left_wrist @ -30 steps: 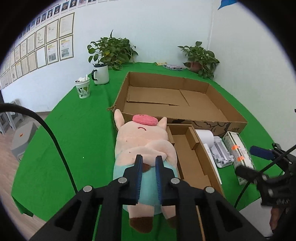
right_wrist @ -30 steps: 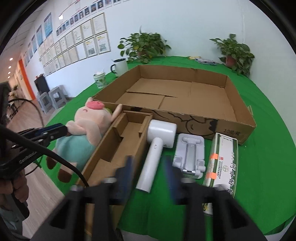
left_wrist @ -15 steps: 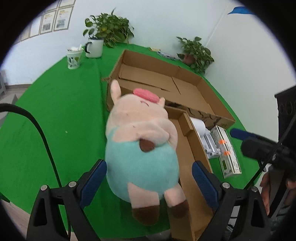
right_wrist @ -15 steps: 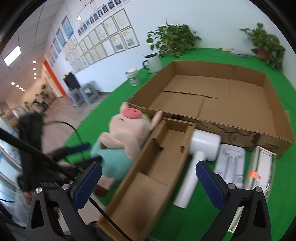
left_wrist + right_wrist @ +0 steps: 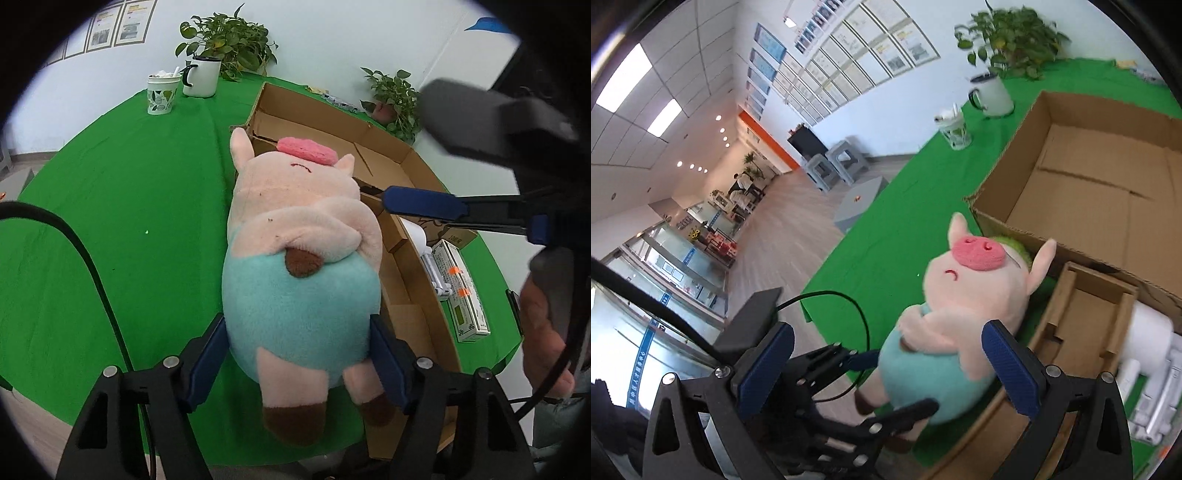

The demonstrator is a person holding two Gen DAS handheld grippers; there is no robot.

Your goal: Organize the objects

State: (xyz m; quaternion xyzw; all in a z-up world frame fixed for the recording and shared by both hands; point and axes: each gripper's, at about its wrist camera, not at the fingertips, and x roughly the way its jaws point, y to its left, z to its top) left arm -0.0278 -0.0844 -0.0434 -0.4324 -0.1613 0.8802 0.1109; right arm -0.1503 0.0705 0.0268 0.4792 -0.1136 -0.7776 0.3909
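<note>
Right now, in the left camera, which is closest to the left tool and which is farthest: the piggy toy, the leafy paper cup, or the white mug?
1. Piggy toy: between the left tool's fingers.
2. Leafy paper cup: far back, left.
3. White mug: farthest, just right of the cup.

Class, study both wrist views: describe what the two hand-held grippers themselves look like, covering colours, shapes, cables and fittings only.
Both grippers share one build. The left gripper has angular black plastic finger arms with silver screw heads, tipped by flat rectangular blue pads. A thick black cable curves past on its left. The right gripper matches: black arms, silver screws, textured blue pads. A bare hand shows at one handle; no sleeve is visible.
</note>
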